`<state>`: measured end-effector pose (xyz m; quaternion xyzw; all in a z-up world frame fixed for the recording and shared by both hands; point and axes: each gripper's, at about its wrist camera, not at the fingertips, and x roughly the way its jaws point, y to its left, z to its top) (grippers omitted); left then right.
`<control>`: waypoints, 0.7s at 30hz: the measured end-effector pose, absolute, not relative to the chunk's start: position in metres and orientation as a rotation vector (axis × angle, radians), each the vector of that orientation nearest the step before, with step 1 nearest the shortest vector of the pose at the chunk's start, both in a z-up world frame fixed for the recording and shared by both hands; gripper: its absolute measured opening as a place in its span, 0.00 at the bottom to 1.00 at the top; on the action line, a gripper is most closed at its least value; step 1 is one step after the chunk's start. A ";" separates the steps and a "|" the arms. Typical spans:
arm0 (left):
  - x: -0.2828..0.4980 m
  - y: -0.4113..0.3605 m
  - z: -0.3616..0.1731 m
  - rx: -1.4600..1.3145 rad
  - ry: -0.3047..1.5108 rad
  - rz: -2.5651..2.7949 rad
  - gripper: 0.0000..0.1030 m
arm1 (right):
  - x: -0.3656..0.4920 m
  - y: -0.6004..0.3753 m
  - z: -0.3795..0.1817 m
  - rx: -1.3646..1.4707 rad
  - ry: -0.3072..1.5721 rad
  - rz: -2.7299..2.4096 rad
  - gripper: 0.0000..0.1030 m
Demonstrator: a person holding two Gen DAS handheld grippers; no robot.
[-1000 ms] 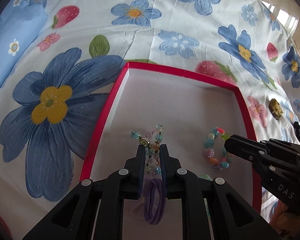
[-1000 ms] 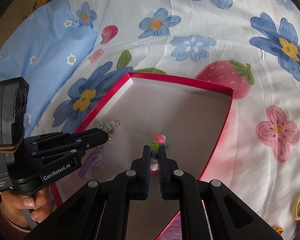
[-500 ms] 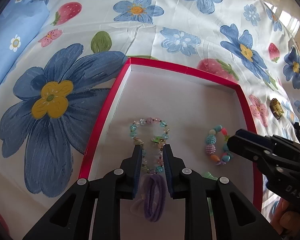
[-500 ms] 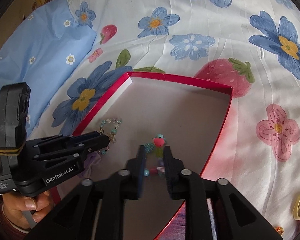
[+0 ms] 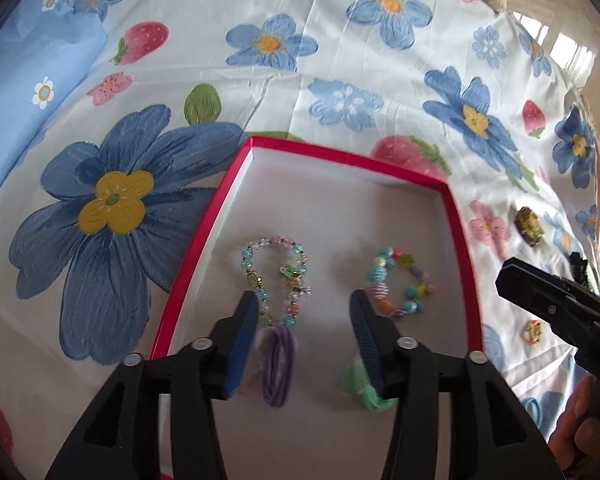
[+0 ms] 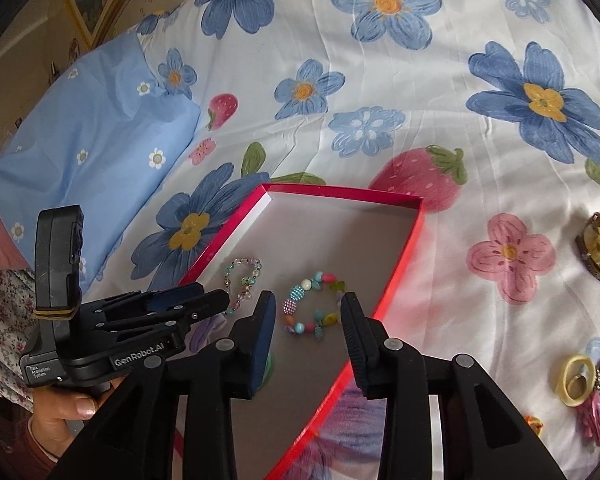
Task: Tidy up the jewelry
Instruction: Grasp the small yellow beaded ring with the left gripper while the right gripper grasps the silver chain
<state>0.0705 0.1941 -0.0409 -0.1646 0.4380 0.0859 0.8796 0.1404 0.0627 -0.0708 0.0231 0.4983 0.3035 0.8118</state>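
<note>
A red-rimmed box (image 5: 204, 236) (image 6: 400, 264) with a grey floor lies on the flowered bedsheet. In it lie a pale crystal-bead bracelet (image 5: 276, 276) (image 6: 242, 280), a colourful chunky-bead bracelet (image 5: 400, 284) (image 6: 312, 308), a purple hair tie (image 5: 278, 364) and a green hair tie (image 5: 360, 384). My left gripper (image 5: 304, 312) is open and empty above the crystal bracelet and purple tie. My right gripper (image 6: 306, 320) is open and empty, its fingers on either side of the colourful bracelet, just above it.
Loose pieces lie on the sheet right of the box: an amber-coloured clip (image 6: 598, 246) (image 5: 530, 226), a yellow ring with a sparkly piece (image 6: 578, 374), a pink tassel (image 6: 590, 416) and a small orange charm (image 5: 532, 332). A blue pillow (image 6: 84, 152) lies at the left.
Both grippers were shut on their bracelets, then opened wide and drew back slightly. Both bracelets now lie loose on the box floor.
</note>
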 end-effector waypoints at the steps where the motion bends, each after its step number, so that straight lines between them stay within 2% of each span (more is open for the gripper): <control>1: 0.066 0.191 -0.036 -0.346 0.902 0.179 0.55 | 0.139 0.058 -0.068 0.054 1.059 0.643 0.37; 5: 0.053 0.179 -0.021 -0.354 0.869 0.152 0.61 | 0.131 0.035 -0.057 0.067 1.040 0.622 0.46; 9: 0.042 0.164 -0.011 -0.354 0.853 0.114 0.67 | 0.122 0.006 -0.050 0.082 1.030 0.585 0.48; 21: 0.039 0.109 0.004 -0.298 0.869 -0.012 0.68 | 0.101 -0.102 -0.033 0.117 1.016 0.404 0.51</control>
